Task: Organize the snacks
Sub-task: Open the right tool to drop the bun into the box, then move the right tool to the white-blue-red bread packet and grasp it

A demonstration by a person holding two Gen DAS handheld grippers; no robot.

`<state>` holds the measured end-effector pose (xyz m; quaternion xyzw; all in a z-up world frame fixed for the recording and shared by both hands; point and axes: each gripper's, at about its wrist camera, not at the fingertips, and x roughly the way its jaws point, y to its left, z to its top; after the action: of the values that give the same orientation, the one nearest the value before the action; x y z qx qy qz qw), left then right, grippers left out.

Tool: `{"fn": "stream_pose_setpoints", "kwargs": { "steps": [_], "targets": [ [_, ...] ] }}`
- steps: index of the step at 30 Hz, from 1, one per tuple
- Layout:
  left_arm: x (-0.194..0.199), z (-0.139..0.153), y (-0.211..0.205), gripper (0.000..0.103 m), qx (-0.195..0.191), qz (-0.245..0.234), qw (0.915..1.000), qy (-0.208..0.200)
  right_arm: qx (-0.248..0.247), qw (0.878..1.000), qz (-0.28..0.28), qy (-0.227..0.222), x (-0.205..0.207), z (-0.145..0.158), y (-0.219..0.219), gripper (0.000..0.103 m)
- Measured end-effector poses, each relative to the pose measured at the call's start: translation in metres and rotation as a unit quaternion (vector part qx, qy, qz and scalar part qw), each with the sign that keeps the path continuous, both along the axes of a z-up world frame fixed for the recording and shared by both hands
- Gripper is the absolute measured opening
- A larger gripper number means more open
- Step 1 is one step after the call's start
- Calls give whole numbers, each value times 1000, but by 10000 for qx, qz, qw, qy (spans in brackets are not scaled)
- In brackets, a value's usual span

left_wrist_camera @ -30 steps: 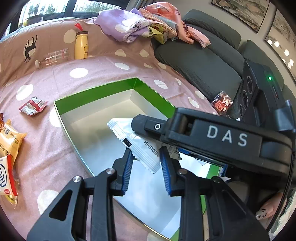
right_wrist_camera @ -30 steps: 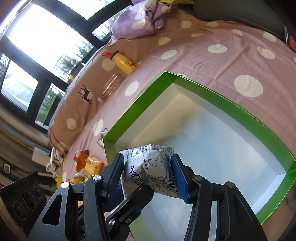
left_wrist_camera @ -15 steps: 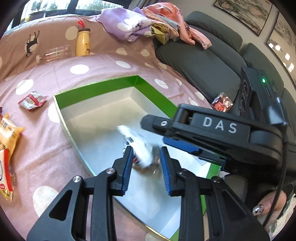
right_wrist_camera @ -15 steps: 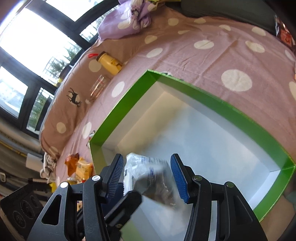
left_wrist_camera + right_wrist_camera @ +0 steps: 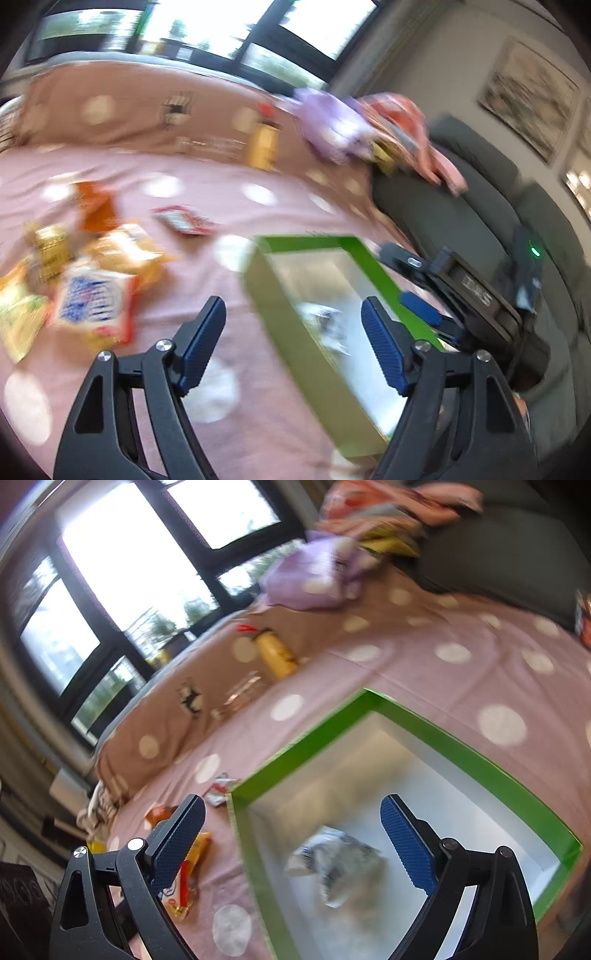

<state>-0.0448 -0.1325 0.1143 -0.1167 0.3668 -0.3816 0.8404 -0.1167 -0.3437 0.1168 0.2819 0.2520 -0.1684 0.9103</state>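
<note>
Lying loose beside the green box (image 5: 280, 310), snack packets (image 5: 92, 306) face both grippers' spread fingers (image 5: 406, 843).

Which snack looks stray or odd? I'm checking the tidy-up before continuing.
One silver packet lies crumpled in the green box. A heap of snack bags and a red packet lie loose on the cloth outside it. Another red packet sits apart by the sofa. Blur hides any damage.
</note>
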Motion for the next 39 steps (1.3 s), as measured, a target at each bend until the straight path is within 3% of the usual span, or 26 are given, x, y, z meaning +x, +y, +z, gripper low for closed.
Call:
{"fn": "stream_pose_setpoints", "kwargs": {
  "steps": [5,12,16,29,39],
  "targets": [
    [-2,-5,49,85,335,1051,9938,-110,-421,9984,324,193,19,4,33,99],
    [8,-16,101,87,450,1956,9796,21,191,9914,1294,19,38,-5,65,99],
    [18,-26,113,87,764,2382,9680,216,304,9858,1642,192,51,-16,87,99],
    [26,-41,140,87,819,2743,9565,562,-445,9756,2053,635,67,-27,140,99],
    [28,-42,146,87,802,2806,9541,671,-212,9722,2218,723,74,-35,150,99]
  ]
}}
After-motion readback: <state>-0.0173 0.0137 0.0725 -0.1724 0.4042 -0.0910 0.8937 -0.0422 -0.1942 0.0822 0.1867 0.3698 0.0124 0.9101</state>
